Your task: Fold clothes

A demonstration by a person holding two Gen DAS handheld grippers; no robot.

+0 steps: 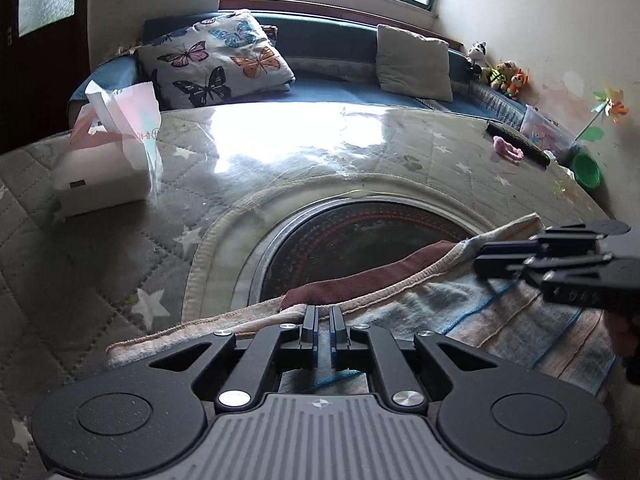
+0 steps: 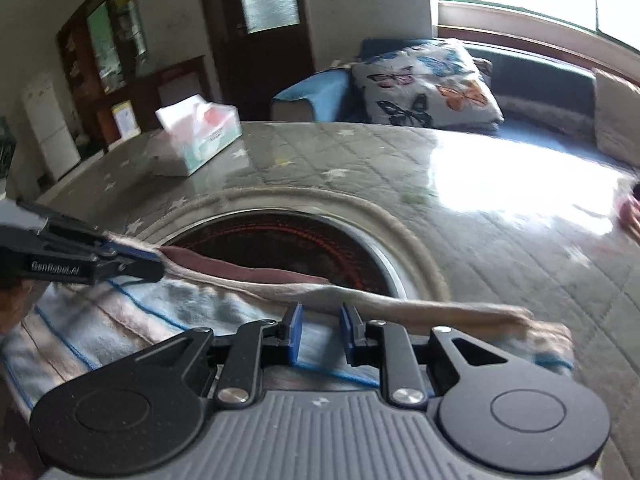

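Observation:
A striped cloth (image 1: 500, 312) in pale blue, pink and cream, with a maroon layer (image 1: 360, 280), lies at the near edge of the table, partly over a round dark inset. My left gripper (image 1: 324, 320) sits on its near edge, jaws almost closed with a thin gap, cloth beneath them. My right gripper (image 2: 320, 334) is slightly open over the cloth (image 2: 140, 320), cloth showing between its blue pads. Each gripper shows in the other's view: the right one (image 1: 486, 260) at the cloth's right end, the left one (image 2: 154, 264) at its left end.
The table has a grey quilted star-pattern cover (image 1: 120, 240) under clear plastic and a round dark inset (image 1: 360, 236). A tissue box (image 1: 104, 176) stands at the far left. A pink toy (image 1: 508, 148), a dark remote and a green bowl (image 1: 586, 170) lie far right. A sofa with a butterfly pillow (image 1: 216, 60) is behind.

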